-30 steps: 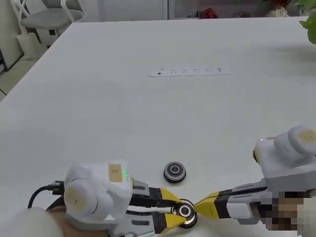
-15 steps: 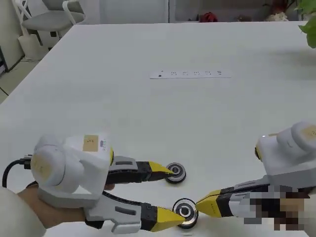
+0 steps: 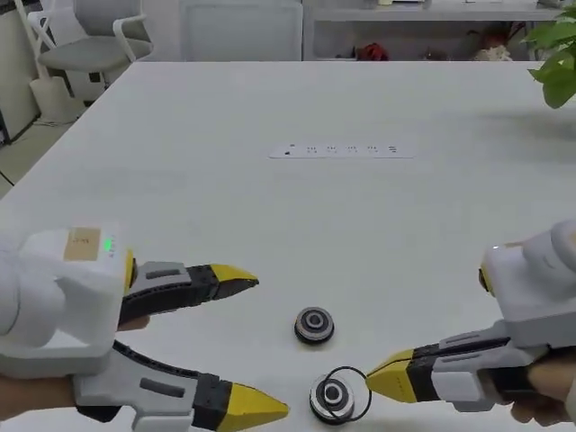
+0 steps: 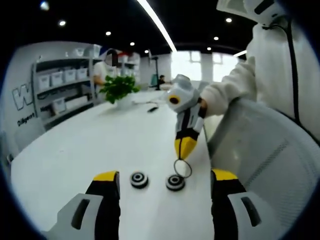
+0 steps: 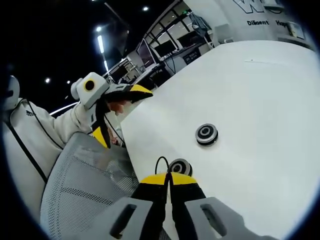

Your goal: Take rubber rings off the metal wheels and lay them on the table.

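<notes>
Two small metal wheels lie near the table's front edge: the far wheel and the near wheel. A thin black rubber ring hangs loose over the near wheel, stretched off its rim. My right gripper is shut on the ring's edge. My left gripper is open, left of both wheels, holding nothing.
A white power strip lies mid-table. A plant stands at the far right corner. A chair is beyond the far left corner. The table's near edge runs just beside the near wheel.
My left gripper has let go of the near wheel, opened wide and drawn back to the left. The ring now stands off the wheel's rim in the right gripper.
</notes>
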`<state>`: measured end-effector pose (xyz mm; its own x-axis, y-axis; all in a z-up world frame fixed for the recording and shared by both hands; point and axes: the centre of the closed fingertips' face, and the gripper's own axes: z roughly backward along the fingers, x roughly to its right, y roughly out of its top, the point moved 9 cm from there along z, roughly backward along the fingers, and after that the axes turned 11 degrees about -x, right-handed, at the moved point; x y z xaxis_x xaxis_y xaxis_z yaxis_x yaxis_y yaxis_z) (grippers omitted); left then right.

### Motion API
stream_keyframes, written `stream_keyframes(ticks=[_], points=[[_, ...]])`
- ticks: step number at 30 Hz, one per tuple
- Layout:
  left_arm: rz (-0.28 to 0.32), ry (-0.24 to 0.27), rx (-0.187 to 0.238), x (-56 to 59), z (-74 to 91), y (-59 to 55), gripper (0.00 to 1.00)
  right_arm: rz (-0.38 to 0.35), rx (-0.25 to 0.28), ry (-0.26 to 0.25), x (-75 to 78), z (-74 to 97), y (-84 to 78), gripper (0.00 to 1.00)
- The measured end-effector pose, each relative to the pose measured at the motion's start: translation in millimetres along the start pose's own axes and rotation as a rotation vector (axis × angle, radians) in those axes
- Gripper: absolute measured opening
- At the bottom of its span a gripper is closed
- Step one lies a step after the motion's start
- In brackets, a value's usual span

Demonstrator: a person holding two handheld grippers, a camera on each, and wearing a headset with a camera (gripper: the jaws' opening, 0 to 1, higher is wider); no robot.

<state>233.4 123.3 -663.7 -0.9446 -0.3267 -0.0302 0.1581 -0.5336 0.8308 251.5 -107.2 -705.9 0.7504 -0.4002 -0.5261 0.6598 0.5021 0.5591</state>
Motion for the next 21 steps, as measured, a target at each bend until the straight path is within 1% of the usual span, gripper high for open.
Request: stream_keyframes(ticks=[3, 4, 6, 8, 10, 13, 16, 21], points=[[0.004, 0.021, -0.016, 1.5, 7.9, -3.5, 0.78, 0.017, -0.003, -0.006, -6.6, 2.8, 1.0, 0.0], [0.003, 0.035, -0.025, 2.0, 11.5, -5.4, 0.79, 0.021, -0.002, -0.008, -8.0, 3.7, 1.4, 0.0], [0.002, 0.056, -0.032, 3.0, 18.0, -8.4, 0.81, 0.025, 0.002, -0.011, -12.2, 6.0, 2.3, 0.0], [0.018, 0.073, -0.026, 3.9, 24.2, -11.4, 0.82, 0.03, 0.007, -0.014, -15.7, 8.0, 3.4, 0.0], [0.035, 0.079, -0.022, 6.0, 29.6, -14.5, 0.83, 0.037, 0.007, -0.017, -19.5, 10.1, 4.3, 0.0], [0.045, 0.105, -0.019, 7.8, 36.6, -19.0, 0.84, 0.051, 0.008, -0.023, -24.5, 13.5, 6.0, 0.0], [0.068, 0.118, -0.009, 9.9, 42.1, -23.3, 0.84, 0.063, 0.017, -0.03, -27.9, 16.5, 8.0, 0.0], [0.088, 0.139, -0.025, 14.6, 49.8, -32.1, 0.86, 0.085, 0.031, -0.036, -35.0, 22.3, 14.0, 0.0]])
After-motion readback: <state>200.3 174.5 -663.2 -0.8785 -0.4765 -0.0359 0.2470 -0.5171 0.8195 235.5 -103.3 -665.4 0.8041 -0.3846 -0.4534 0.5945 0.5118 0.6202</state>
